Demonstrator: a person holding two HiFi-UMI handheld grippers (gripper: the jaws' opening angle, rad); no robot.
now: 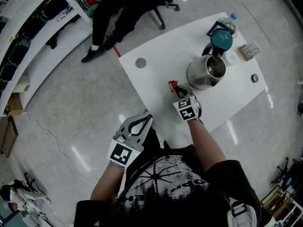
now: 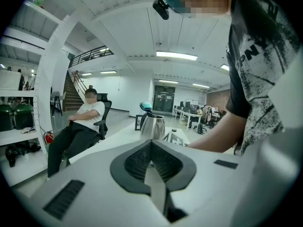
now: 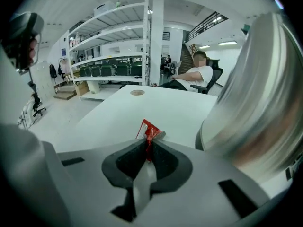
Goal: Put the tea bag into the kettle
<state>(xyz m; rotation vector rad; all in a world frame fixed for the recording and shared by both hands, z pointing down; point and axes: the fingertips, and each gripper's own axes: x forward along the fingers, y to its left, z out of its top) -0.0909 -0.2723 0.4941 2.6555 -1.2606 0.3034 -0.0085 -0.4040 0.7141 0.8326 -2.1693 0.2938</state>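
Right gripper (image 3: 149, 143): I am seeing its jaws pressing together on the tea bag (image 3: 148, 130), pinching the red packet by one edge. The rest of the packet is sticking out past the tips.
Tea bag position: it is sitting in that pinch low over the table (image 1: 156, 56), just beside the kettle (image 1: 206, 72) and outside it. I cannot tell whether the packet is touching the tabletop.
Kettle: it is standing upright on the table with its mouth showing open. The teal lid (image 1: 221, 39) is tilting back behind the mouth.
Left gripper (image 2: 151, 143): its jaws are resting pressed together with nothing between them. I am holding it off the table's near edge, over the floor, well apart from the kettle.
Table surface: a round disc (image 1: 140, 63) is lying near the far left corner, well apart from the kettle.
Surroundings: a person (image 2: 78, 126) is sitting in a chair beyond the table, and shelves (image 3: 113, 46) are standing along the wall.
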